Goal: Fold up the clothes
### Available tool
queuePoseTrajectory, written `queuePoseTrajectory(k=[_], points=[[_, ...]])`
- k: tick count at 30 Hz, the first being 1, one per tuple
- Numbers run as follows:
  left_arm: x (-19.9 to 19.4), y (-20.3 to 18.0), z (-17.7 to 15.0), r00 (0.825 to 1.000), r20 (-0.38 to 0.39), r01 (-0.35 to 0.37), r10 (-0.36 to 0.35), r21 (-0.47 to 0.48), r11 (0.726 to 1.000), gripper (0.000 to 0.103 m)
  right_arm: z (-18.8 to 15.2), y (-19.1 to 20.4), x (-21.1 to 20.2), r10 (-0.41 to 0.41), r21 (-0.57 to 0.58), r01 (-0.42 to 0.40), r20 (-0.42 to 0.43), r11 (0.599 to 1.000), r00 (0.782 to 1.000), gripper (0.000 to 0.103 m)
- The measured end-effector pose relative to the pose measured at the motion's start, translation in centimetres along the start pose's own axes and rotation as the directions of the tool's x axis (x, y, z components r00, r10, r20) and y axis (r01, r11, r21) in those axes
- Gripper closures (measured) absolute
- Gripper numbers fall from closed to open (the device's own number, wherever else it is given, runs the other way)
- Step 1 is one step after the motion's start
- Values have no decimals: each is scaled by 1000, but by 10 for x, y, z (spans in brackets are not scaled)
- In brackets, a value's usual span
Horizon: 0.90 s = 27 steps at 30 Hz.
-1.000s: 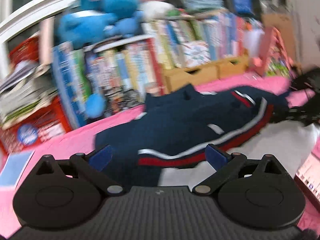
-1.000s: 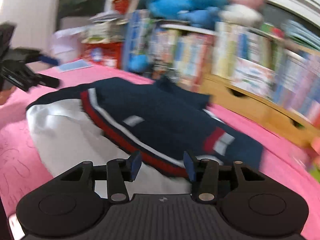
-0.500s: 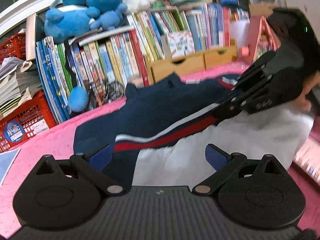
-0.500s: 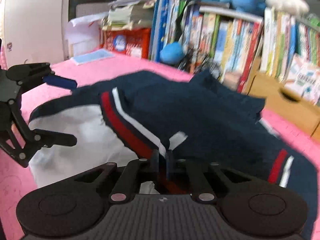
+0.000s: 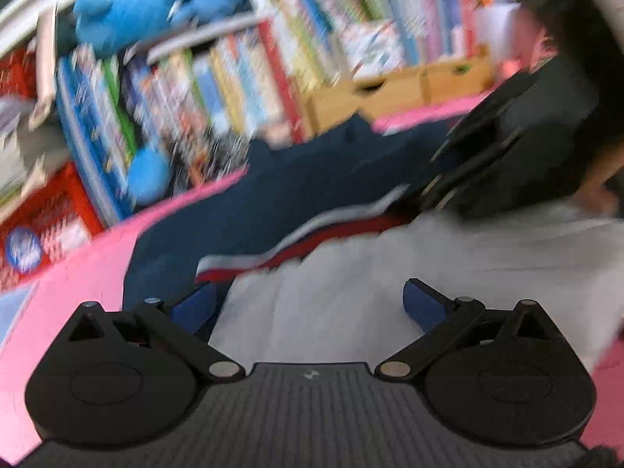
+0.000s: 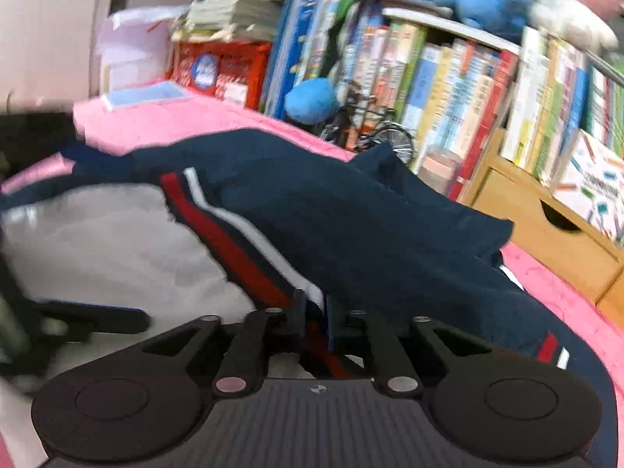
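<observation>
One fold at most looks begun: the navy garment (image 6: 351, 210) lies ahead of both claws, its striped hem pinched in the easing right claw (image 6: 314, 308); left claw (image 5: 308, 304) spread, empty.

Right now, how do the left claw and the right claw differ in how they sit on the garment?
The left claw stands wide open over the garment's white panel, its pads gripping nothing. The right claw is nearly closed with the red and white stripe between its pads, jaws opening slightly. The left sits at the garment's white end, the right at the stripe beside the navy part. Both point down at the same garment.
</observation>
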<state>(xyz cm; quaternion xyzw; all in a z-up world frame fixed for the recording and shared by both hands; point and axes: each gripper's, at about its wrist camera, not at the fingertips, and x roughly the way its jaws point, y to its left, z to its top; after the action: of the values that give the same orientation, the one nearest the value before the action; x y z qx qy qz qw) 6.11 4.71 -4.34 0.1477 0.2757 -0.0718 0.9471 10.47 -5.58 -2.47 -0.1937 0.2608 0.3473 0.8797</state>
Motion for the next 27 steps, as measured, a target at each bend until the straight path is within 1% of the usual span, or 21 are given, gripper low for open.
queuePoseTrajectory(k=[1,2,3,4,5,6,7,8,9,10,11,12,15,16,17,20,21,23,24,26,27], points=[[2,4,0,1000,-17,-5,5,-23,1000,0,-2,-6,-8,-1,29,1,12,1000,1000,71],[4,8,-1,1000,-27,-6,5,-45,999,0,-6,-13,-17,-7,49,6,25,999,1000,68],[5,11,-1,999,-37,-6,4,-60,998,0,-11,-21,-27,-15,63,13,38,998,999,62],[5,14,-2,999,-44,-4,1,-72,997,0,-17,-28,-33,-37,68,34,42,997,998,60],[6,15,-3,999,-50,-2,-3,-81,997,0,-24,-36,-37,-86,59,84,28,995,996,60],[6,17,-3,999,-54,2,-7,-88,996,0,-32,-47,-38,-148,58,148,0,987,989,60],[6,17,-3,998,-56,3,-8,-91,996,0,-42,-61,-39,-211,65,213,-33,975,977,60],[6,18,-3,998,-56,3,-8,-91,996,0,-50,-75,-40,-270,96,275,-66,957,961,60],[6,17,-3,998,-57,2,-7,-89,996,0,-58,-91,-44,-319,159,331,-97,930,943,60],[6,17,-3,998,-57,1,-6,-87,996,0,-64,-105,-52,-338,233,354,-106,906,935,59],[6,17,-3,998,-57,1,-6,-87,996,0,-68,-113,-64,-328,296,338,-85,893,941,59],[6,18,-3,998,-58,2,-7,-88,996,0,-70,-113,-74,-305,317,305,-52,898,951,59],[7,18,-2,998,-59,2,-7,-88,996,0,-72,-96,-96,-210,274,193,34,942,977,59],[7,18,-2,998,-60,2,-7,-88,996,0,-71,-87,-98,-157,238,143,43,961,987,60],[7,18,-2,998,-60,1,-6,-87,996,0,-71,-81,-94,-127,203,118,30,972,991,60],[8,18,-2,998,-60,-2,-4,-86,996,0,-76,-65,-72,-105,96,109,-46,989,993,60],[8,18,-2,998,-60,-2,-3,-85,996,0,-77,-67,-66,-102,96,107,-57,990,993,59],[8,17,-2,998,-61,-5,0,-84,996,0,-78,-81,-55,-103,162,111,-54,981,993,54],[8,17,-2,998,-61,-7,2,-83,997,0,-78,-86,-53,-112,202,120,-50,972,992,54],[8,17,-2,998,-60,-9,4,-82,997,0,-74,-93,-58,-151,277,155,-39,948,988,54],[8,17,-2,998,-60,-9,4,-82,997,0,-73,-92,-63,-179,285,180,-30,942,983,53]])
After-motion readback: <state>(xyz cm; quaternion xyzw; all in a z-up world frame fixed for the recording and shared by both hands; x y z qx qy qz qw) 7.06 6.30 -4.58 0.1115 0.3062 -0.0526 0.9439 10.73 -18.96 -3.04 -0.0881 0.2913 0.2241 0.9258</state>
